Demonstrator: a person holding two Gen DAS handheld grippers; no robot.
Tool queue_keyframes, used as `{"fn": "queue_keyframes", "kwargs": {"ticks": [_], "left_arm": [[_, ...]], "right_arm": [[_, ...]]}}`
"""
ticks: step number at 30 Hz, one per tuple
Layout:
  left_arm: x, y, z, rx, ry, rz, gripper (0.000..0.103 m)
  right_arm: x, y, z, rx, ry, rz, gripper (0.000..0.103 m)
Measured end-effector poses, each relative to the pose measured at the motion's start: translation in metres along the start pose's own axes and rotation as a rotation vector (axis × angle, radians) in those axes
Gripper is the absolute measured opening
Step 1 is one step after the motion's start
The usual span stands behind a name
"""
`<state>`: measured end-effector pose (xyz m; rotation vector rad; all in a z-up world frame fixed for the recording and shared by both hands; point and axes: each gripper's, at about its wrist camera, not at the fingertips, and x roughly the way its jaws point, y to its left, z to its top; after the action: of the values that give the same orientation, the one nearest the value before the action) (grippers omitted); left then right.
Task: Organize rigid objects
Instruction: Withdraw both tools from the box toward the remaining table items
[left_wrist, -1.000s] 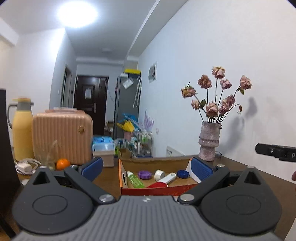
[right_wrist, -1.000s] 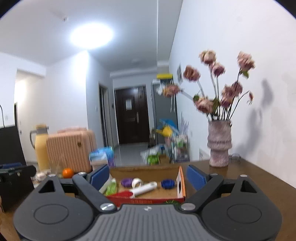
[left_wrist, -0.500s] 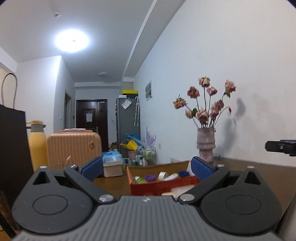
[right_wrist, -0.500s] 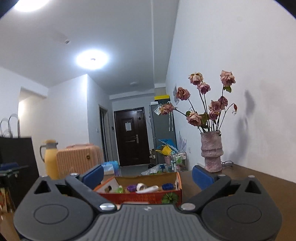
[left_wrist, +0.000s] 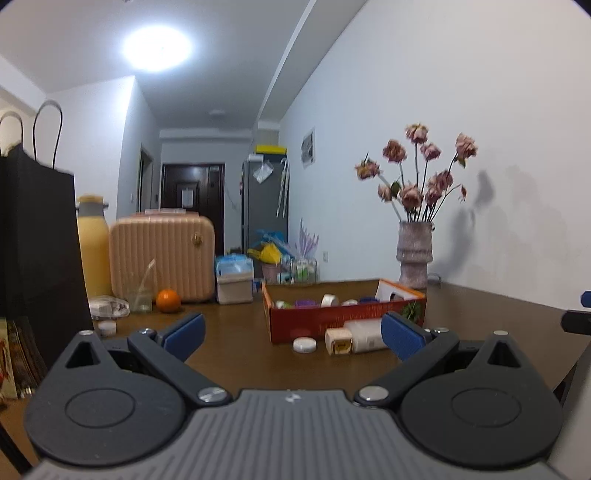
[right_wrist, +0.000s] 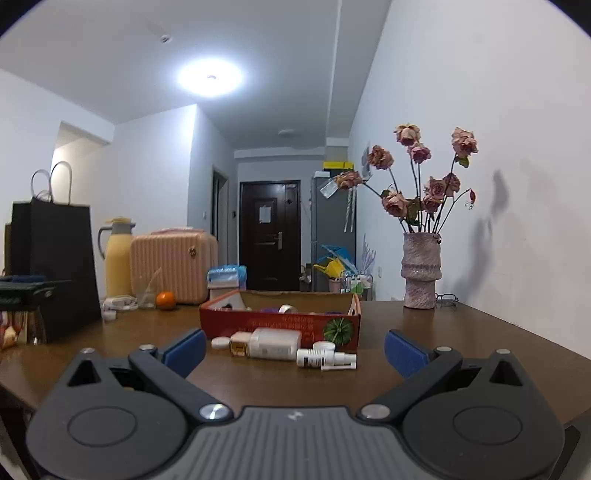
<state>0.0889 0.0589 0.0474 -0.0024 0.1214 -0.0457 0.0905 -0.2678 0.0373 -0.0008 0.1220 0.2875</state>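
Your right claw gapes wide, its jaws having just been opening with nothing gripped between them. Your left claw is released too, empty. On the tabletop, the white bottle, spray bottle and round white cap lie just in front of the red cardboard box.

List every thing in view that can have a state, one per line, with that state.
Left tongs: open, nothing between them.
Right tongs: open, empty; just been opening.
Red open-topped cardboard box: upright on the table, small items inside.
White rectangular plastic bottle: lying on its side before the box.
White spray bottle: lying on its side.
Dark wooden door: shut.
Round ceiling lamp: lit.
Black paper bag: standing upright.
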Motion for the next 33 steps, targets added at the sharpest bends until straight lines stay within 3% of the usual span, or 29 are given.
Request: {"fn": "queue_keyframes", "kwargs": {"ticks": [6, 14, 21, 33], "left_arm": [[0.018, 0.001, -0.017, -0.010, 0.083, -0.007, 0.103], [0.050, 0.007, -0.031, 0.017, 0.175, 0.000, 0.103], [0.104, 0.012, -0.039, 0.040, 0.284, 0.030, 0.103], [0.202, 0.020, -0.034, 0.043, 0.477, -0.056, 0.103]], "right_arm": [[0.008, -0.006, -0.010, 0.020, 0.045, -0.005, 0.103], [0.055, -0.025, -0.024, 0.037, 0.174, -0.004, 0.103], [0.109, -0.038, -0.024, 0.034, 0.246, -0.013, 0.103], [0.199, -0.047, -0.023, -0.059, 0.361, -0.004, 0.099]]}}
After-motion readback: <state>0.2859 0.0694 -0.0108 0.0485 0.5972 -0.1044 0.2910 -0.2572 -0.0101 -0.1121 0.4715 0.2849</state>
